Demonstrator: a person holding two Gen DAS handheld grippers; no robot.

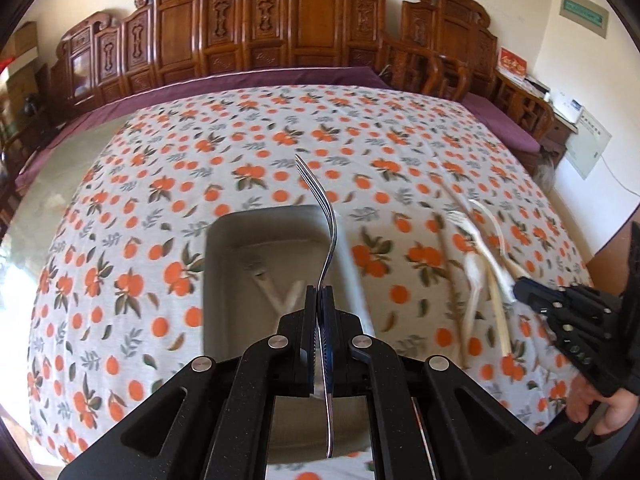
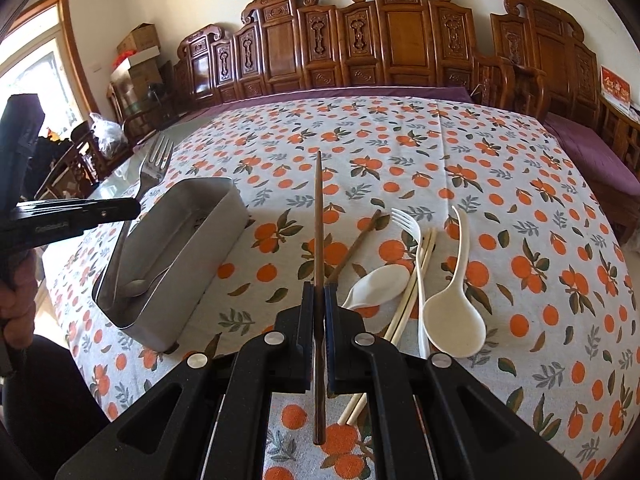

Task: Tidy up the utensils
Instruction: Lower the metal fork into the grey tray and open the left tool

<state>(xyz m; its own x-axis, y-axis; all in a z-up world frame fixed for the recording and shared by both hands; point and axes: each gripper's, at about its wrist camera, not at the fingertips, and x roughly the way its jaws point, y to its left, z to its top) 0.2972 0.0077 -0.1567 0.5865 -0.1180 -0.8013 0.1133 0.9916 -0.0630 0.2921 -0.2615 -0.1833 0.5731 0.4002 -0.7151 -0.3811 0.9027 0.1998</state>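
Steel fork (image 1: pixel 325 216) above metal tin (image 1: pixel 224 240); brown chopstick (image 2: pixel 318 216) aloft; white spoons (image 2: pixel 454 316) on cloth.

Two metal forks (image 2: pixel 154 168) – one lies in the tin (image 2: pixel 188 248); two dark chopsticks (image 2: pixel 318 216), two pale chopsticks (image 2: pixel 412 292), two white spoons (image 2: pixel 454 320), one white fork (image 2: pixel 416 256).

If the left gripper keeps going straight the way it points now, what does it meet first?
Most likely the metal tray: the left gripper, shut on the metal fork, points down over its right side. Depth is unclear, so the fork tines could pass over the far rim.
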